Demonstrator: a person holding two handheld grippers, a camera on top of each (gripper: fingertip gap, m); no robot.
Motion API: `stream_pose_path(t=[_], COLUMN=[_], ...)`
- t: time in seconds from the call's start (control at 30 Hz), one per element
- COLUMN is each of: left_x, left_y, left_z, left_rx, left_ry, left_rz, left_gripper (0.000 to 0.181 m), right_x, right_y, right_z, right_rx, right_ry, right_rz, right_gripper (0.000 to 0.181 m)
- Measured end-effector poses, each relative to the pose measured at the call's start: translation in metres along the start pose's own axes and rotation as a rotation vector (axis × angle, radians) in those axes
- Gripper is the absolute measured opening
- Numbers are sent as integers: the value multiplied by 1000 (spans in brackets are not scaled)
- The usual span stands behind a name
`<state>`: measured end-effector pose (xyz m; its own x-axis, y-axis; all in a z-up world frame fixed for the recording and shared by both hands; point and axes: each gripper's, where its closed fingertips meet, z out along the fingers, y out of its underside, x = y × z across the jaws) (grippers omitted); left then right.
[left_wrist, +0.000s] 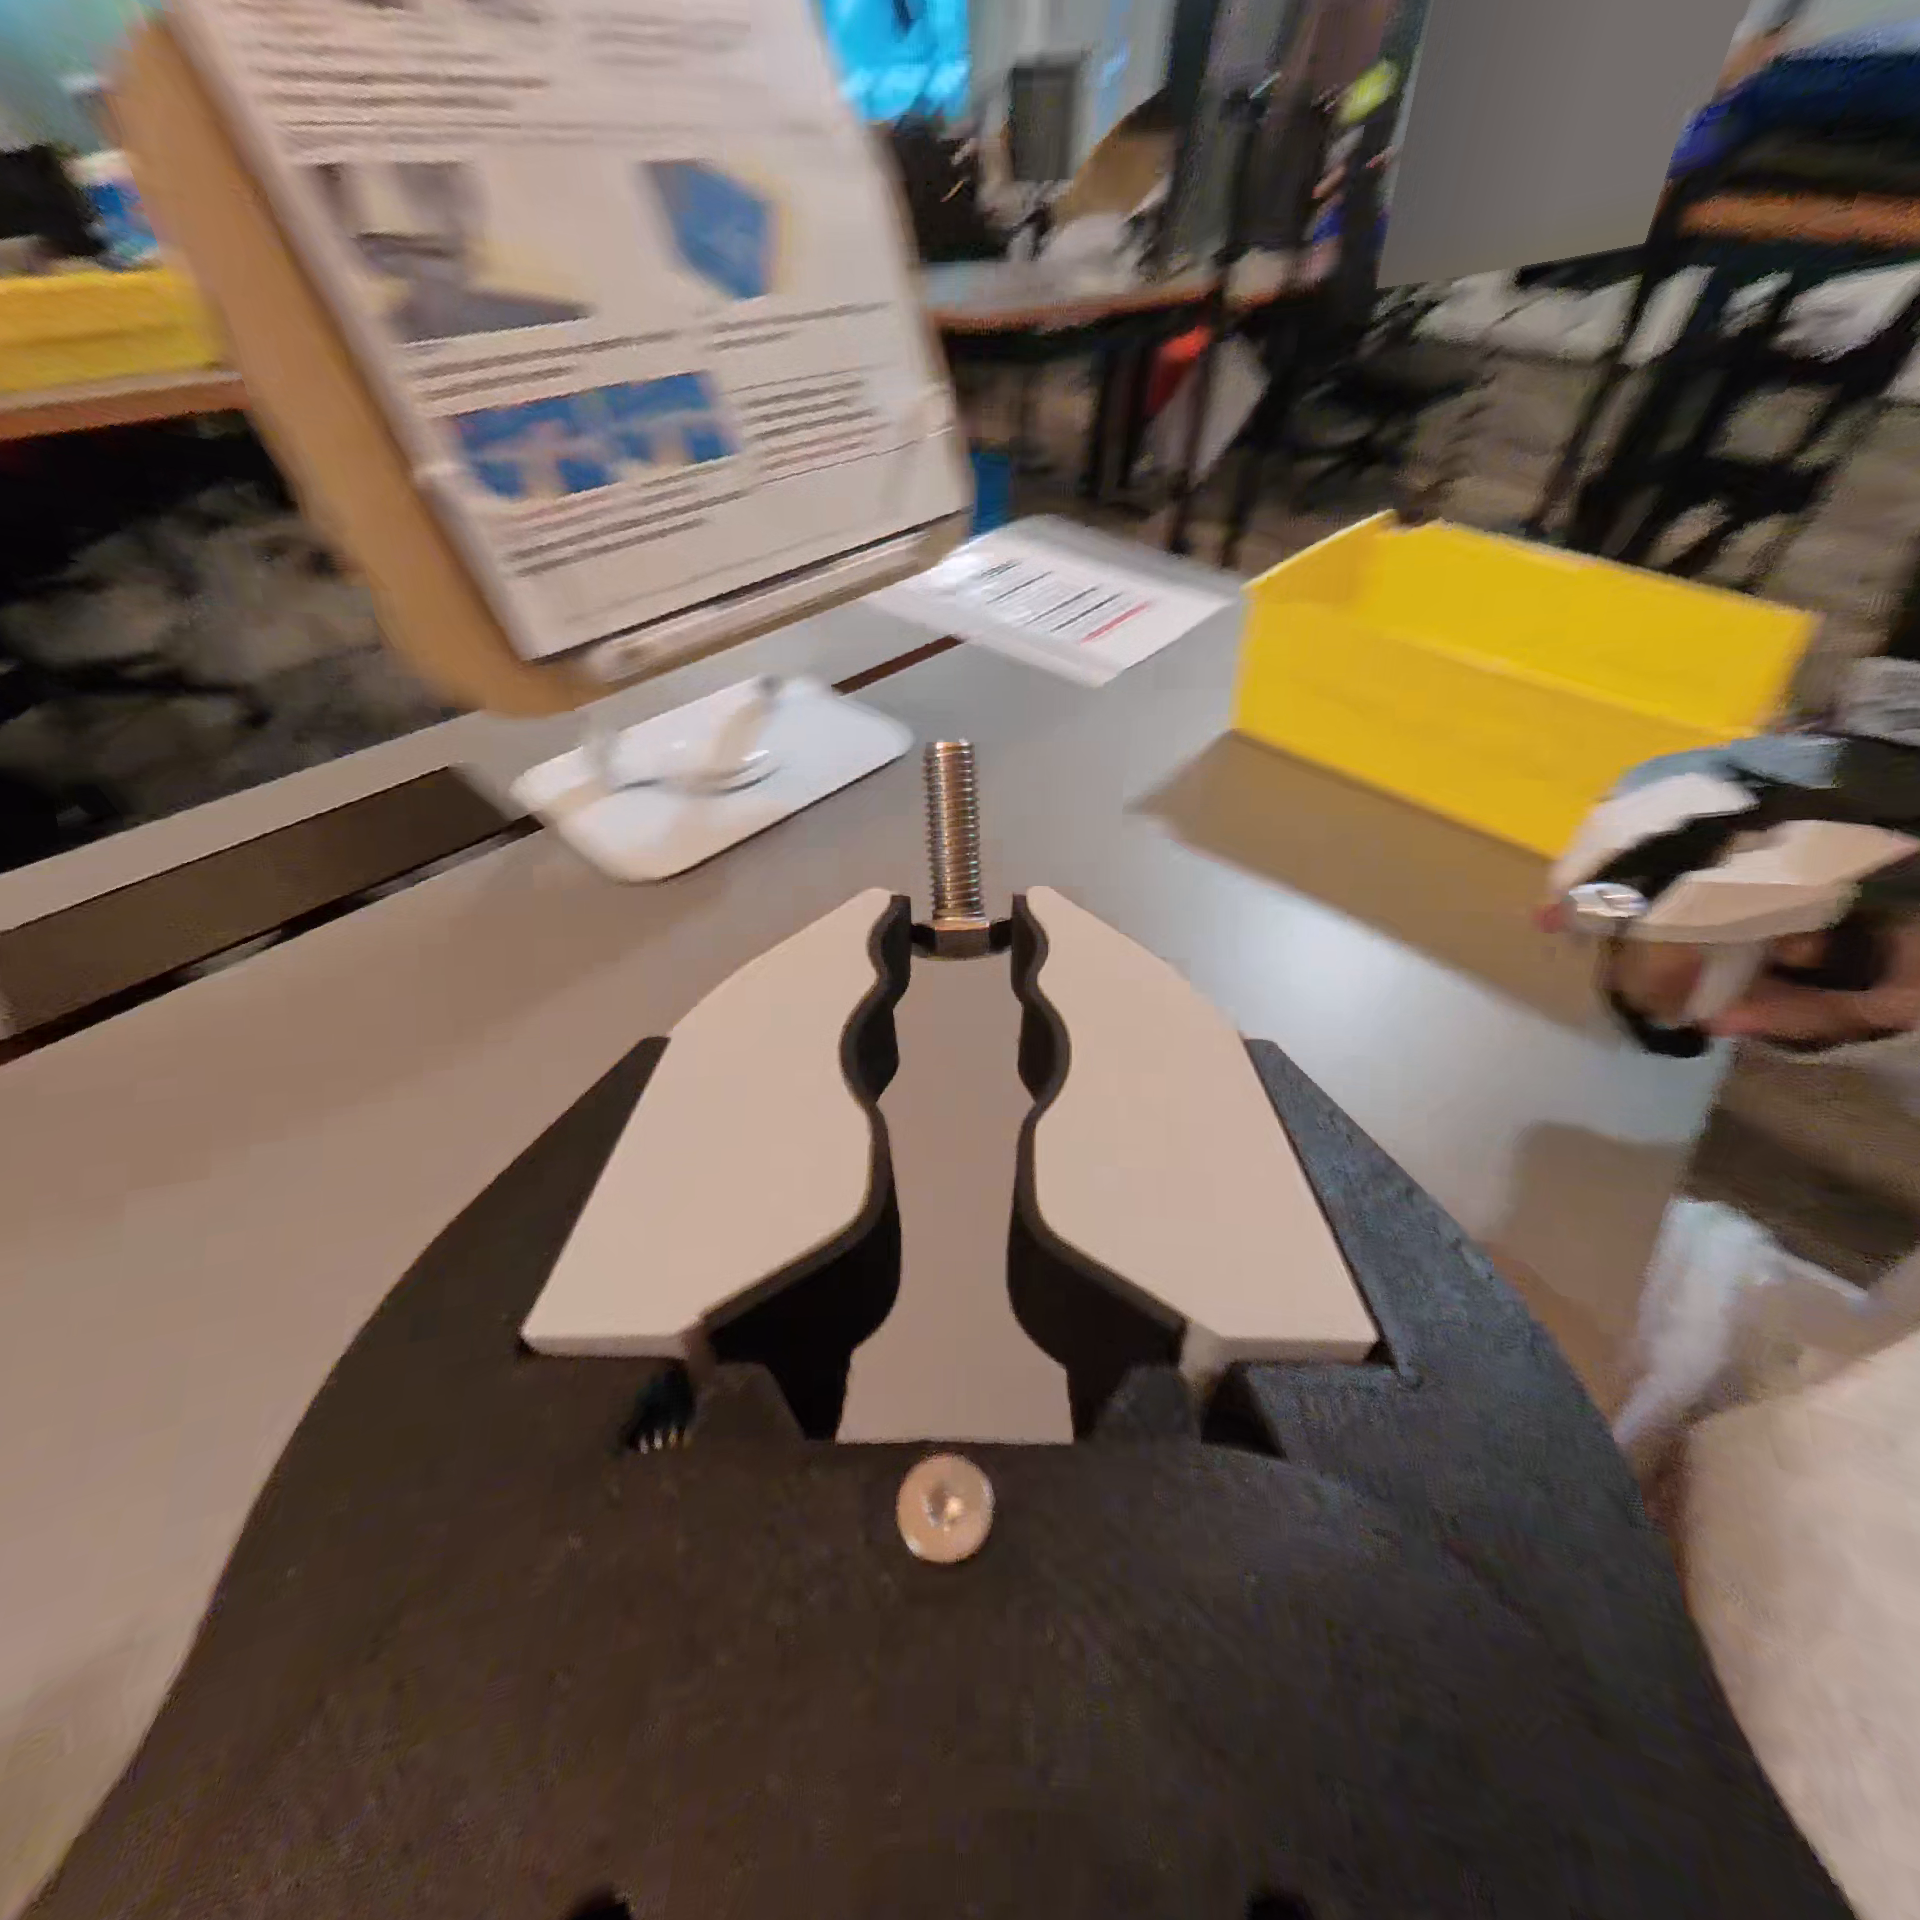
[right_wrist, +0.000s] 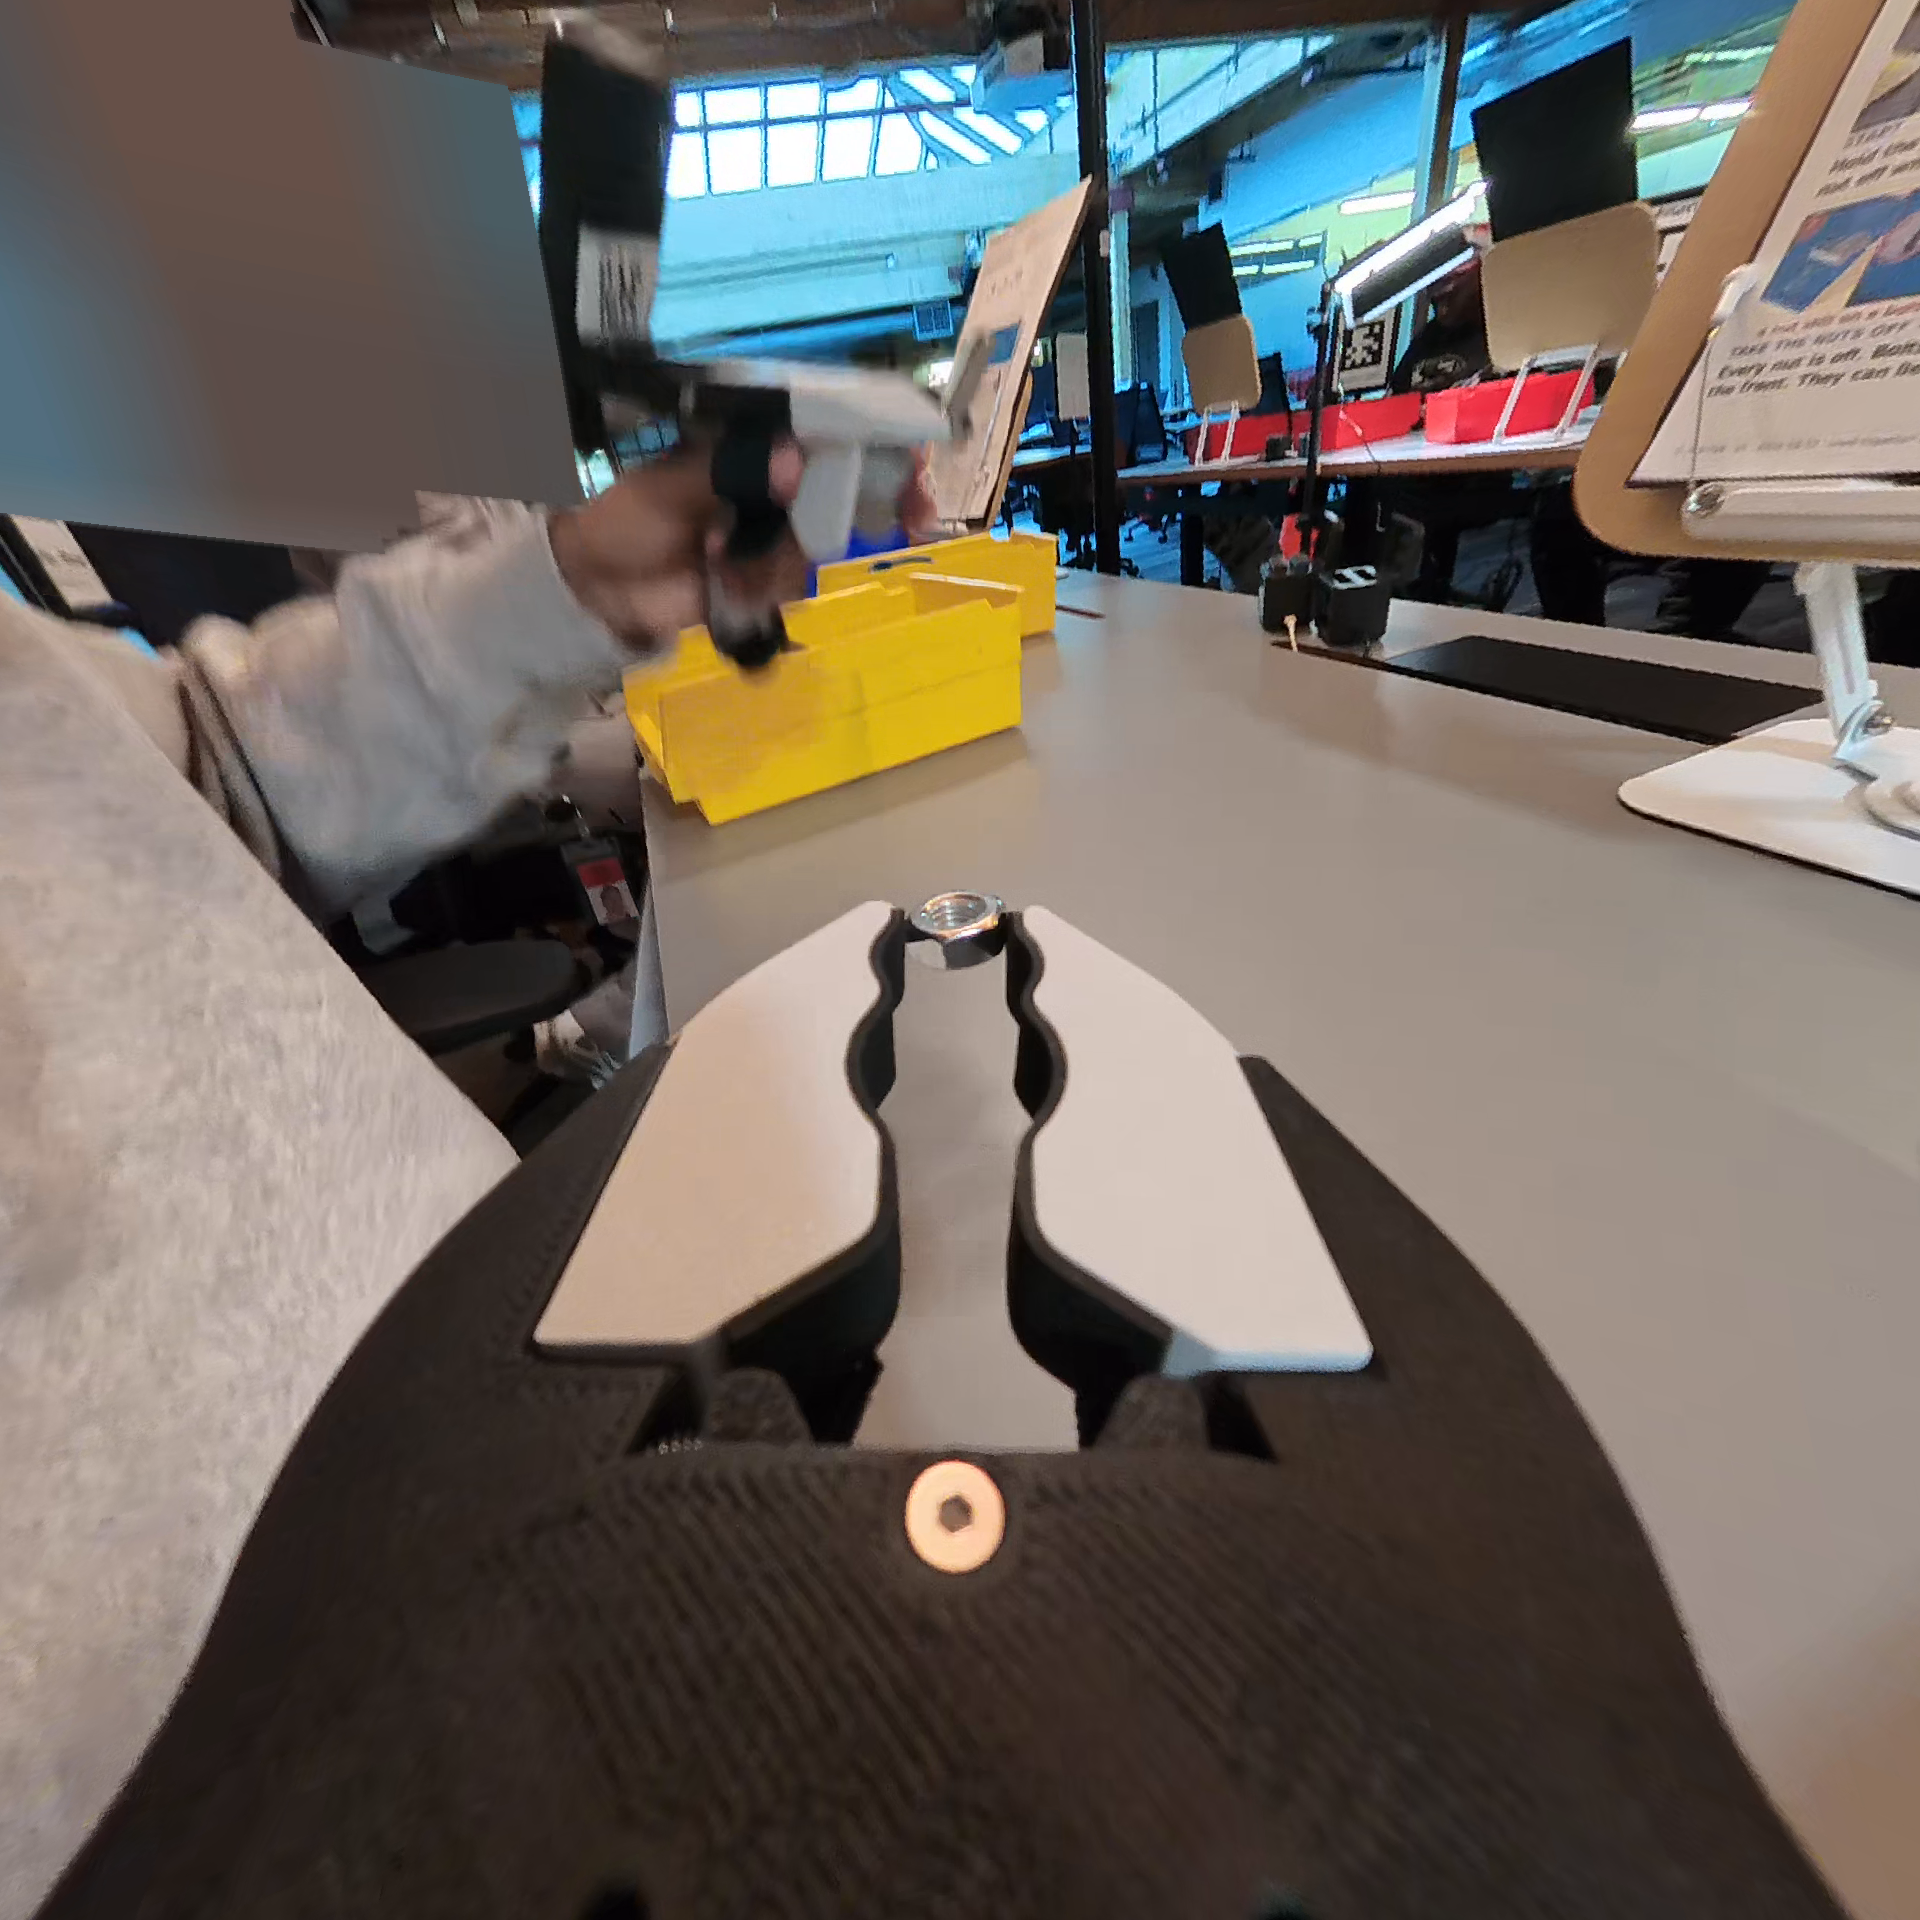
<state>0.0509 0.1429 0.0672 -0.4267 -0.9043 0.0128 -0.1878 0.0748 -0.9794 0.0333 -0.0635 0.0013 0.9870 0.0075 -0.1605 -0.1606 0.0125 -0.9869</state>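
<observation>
Bolt (left_wrist: 951, 831): steel, hex-headed, pinched by its head at the tips of your left hand-held gripper (left_wrist: 958, 930), with the threaded shank pointing to 12 o'clock in the left wrist view, clear of the grey bench (left_wrist: 312, 1195). Nut (right_wrist: 956, 928): a bright hex nut, pinched between the tips of your right hand-held gripper (right_wrist: 956, 935), bore facing upward; it is held above the bench. In the left wrist view the right hand-held gripper appears at 3 o'clock, well apart from the bolt. A yellow bin (left_wrist: 1507, 675) sits at 2 o'clock, and a document stand (left_wrist: 717, 769) carrying a printed sheet (left_wrist: 582, 312) stands at 11 o'clock. In the right wrist view the other gripper is blurred at 10 o'clock, above two more yellow bins (right_wrist: 842, 696). Risk: both parts are gripped only at the extreme fingertips, on small flat faces. Any easing of your squeeze, or a sideways knock against the stand or a bin, could probably twist the bolt askew or let the nut drop and roll across the bench.
</observation>
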Motion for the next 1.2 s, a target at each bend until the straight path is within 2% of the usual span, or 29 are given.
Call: stream_pose_path(t=[0.07,0.13,0.27,0.33,0.43,0.53,1.2], left_x=[42,74,133,153,174,182,194], left_y=[8,21,50,62,65,66,66], left_z=[24,44,66,70,68,66,55], left_rx=[109,186,267,251,269,285,309], left_ry=[113,194,391,434,482,516,675], left_rz=[-41,-153,-388,-377,-301,-262,-348], left_gripper=[20,20,19,19,19,19,18], right_x=[1,4,6,4,-2,-9,-22], right_y=[-6,-12,-17,-16,-13,-9,3], right_z=[-6,-11,-16,-15,-11,-5,12], right_rx=[29,59,97,92,74,51,33], right_ry=[6,12,-5,-19,-35,-51,-117], right_rz=[10,30,96,109,94,72,119], right_gripper=[18,18,18,18,18,18,18])
